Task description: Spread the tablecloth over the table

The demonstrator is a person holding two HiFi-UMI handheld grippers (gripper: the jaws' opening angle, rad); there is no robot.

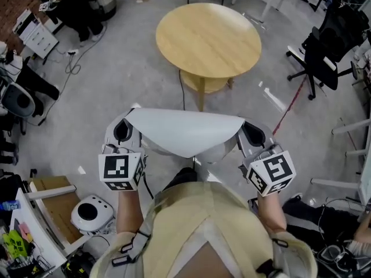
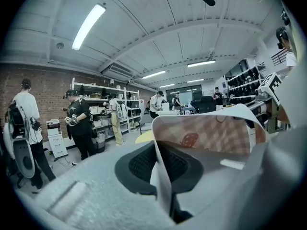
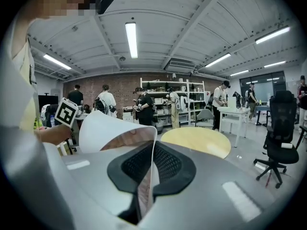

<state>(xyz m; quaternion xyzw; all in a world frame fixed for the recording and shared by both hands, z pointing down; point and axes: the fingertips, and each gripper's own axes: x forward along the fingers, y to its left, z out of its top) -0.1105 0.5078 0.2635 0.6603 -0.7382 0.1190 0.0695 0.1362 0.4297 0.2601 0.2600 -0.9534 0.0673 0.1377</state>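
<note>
A white tablecloth (image 1: pixel 185 131) hangs stretched between my two grippers, its checked underside showing in the left gripper view as tablecloth (image 2: pixel 211 133). My left gripper (image 1: pixel 123 131) is shut on its left corner, and my right gripper (image 1: pixel 253 134) is shut on its right corner. The cloth edge runs between the black pads (image 2: pixel 144 164) and between the pads (image 3: pixel 165 164). The round wooden table (image 1: pixel 207 39) stands bare ahead of the cloth, a short way off; the table (image 3: pixel 196 140) also shows in the right gripper view.
A black office chair (image 1: pixel 324 51) stands right of the table and another chair (image 3: pixel 280 138) shows at the right. People (image 2: pixel 79 123) stand by shelves at the back. A cardboard box (image 1: pixel 55 204) and a white round device (image 1: pixel 93 213) lie at my left.
</note>
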